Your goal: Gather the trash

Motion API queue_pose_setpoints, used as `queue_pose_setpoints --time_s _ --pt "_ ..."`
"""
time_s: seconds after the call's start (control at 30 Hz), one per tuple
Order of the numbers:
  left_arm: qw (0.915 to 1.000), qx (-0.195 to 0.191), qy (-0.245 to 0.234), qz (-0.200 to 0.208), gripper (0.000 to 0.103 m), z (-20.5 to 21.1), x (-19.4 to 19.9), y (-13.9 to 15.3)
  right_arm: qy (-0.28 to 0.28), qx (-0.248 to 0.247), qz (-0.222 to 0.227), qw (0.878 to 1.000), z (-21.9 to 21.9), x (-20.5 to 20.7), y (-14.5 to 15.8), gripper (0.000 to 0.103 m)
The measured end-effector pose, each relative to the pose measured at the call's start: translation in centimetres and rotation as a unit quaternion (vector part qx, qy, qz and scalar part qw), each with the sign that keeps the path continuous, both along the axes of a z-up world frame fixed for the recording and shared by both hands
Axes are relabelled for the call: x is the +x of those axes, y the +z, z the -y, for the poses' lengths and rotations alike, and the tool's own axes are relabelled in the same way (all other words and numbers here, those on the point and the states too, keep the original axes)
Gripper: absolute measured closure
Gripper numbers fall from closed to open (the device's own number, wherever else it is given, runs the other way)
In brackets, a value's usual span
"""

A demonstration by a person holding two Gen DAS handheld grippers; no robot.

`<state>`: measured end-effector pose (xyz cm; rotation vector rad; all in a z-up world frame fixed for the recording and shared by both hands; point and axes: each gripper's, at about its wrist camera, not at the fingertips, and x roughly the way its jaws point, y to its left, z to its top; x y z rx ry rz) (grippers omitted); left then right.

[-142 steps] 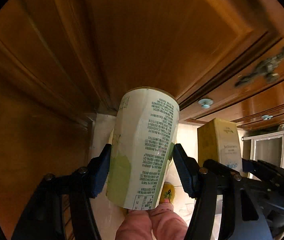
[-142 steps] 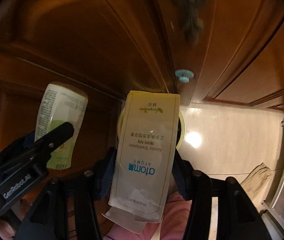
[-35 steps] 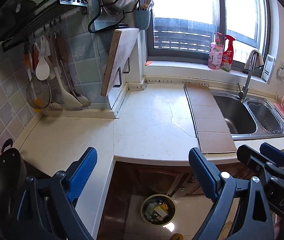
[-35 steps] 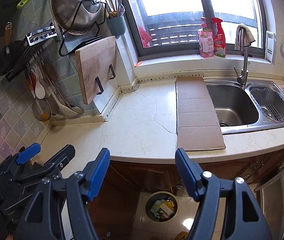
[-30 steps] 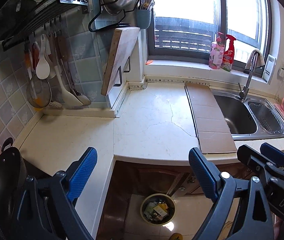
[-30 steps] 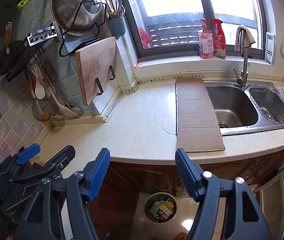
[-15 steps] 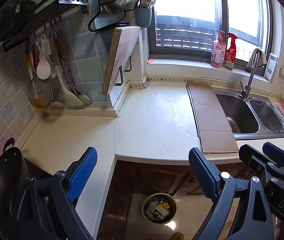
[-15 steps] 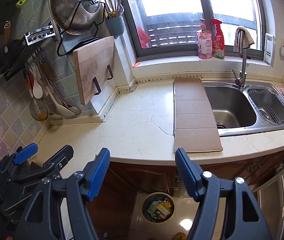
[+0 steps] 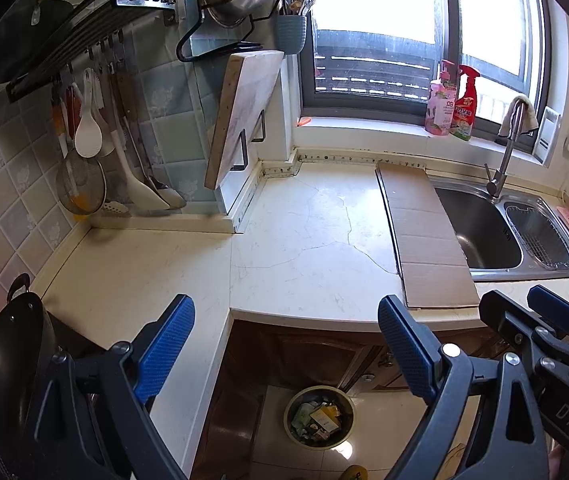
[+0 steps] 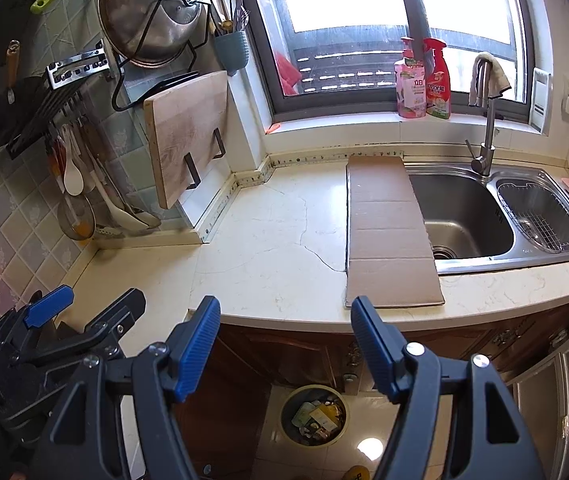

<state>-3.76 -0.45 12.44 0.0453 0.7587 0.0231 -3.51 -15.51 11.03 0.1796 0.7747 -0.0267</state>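
Observation:
A round trash bin (image 9: 319, 417) (image 10: 313, 415) stands on the tiled floor below the counter edge, holding crumpled packaging and cartons. My left gripper (image 9: 286, 322) hangs high over the counter's front edge, open, with nothing between its blue fingers. My right gripper (image 10: 285, 322) is level with it to the right, also open and empty. Each gripper shows at the edge of the other's view. A flat strip of brown cardboard (image 9: 424, 232) (image 10: 390, 232) lies on the cream counter (image 9: 304, 240) (image 10: 268, 248), partly covering the sink (image 9: 480, 232) (image 10: 464, 220).
A wooden cutting board (image 10: 188, 140) leans in a rack at the back wall, with hanging utensils (image 9: 92, 148) to its left. A black wok (image 9: 8, 352) sits at the left. Spray bottles (image 10: 424, 80) stand on the windowsill. Brown cabinet doors (image 10: 484, 344) run under the counter.
Several seconds ago each gripper held a piece of packaging low by the cabinets; now both are empty and high above the counter. Over the last second the views barely shift.

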Motion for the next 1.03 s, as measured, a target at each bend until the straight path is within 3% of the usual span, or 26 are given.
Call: queue_pose_setpoints --time_s 1.03 --pt "0.9999 0.001 0.008 -0.007 0.011 1.8 0.7 -0.8 0.018 0.001 -0.008 1.000 3.0 1.3 -0.6 0.035"
